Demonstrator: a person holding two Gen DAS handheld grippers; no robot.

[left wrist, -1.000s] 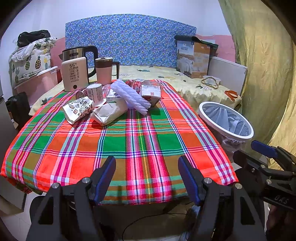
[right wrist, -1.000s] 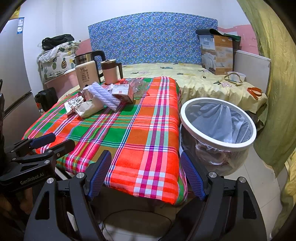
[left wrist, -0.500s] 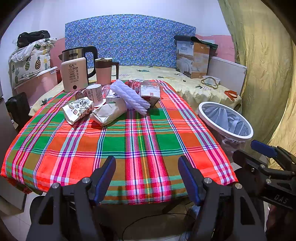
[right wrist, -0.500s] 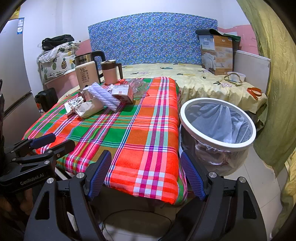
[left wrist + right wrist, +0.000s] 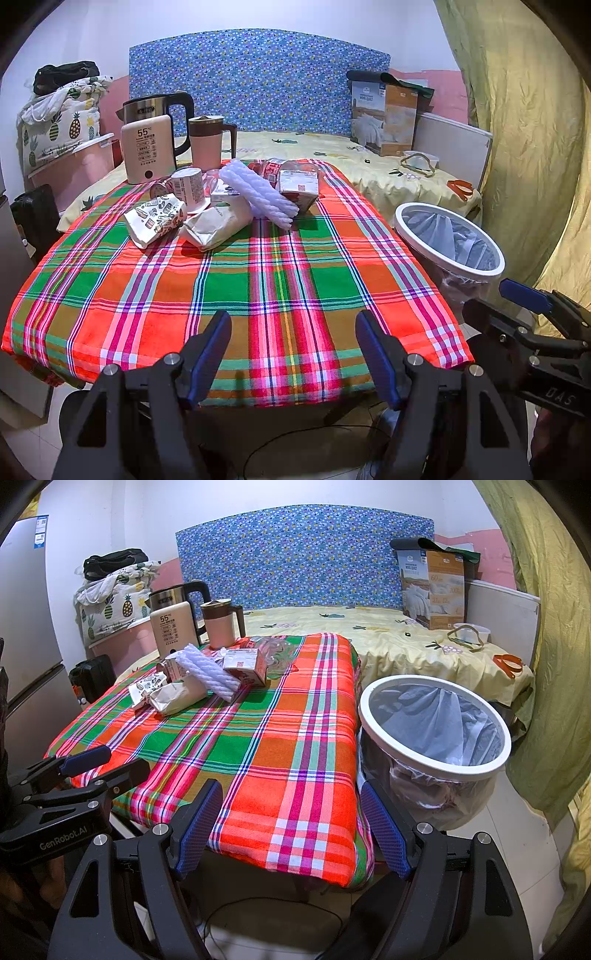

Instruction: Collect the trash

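Trash lies in a heap at the far end of the plaid-covered table [image 5: 236, 280]: a printed paper bag [image 5: 155, 219], a white paper bag [image 5: 216, 223], a white ribbed plastic roll [image 5: 258, 192], a small carton [image 5: 298, 186] and a paper cup [image 5: 188, 184]. The heap also shows in the right wrist view [image 5: 207, 675]. A white-rimmed bin [image 5: 448, 240] with a clear liner stands right of the table [image 5: 434, 723]. My left gripper [image 5: 293, 345] is open and empty at the table's near edge. My right gripper [image 5: 291, 819] is open and empty, near the table's front right corner beside the bin.
An electric kettle [image 5: 149, 146] and a pink jug [image 5: 207, 142] stand behind the heap. A bed with a yellow sheet [image 5: 399, 642] and a cardboard box [image 5: 432, 589] lies beyond. A yellow curtain [image 5: 517, 147] hangs at the right. A fridge [image 5: 26, 627] stands at the left.
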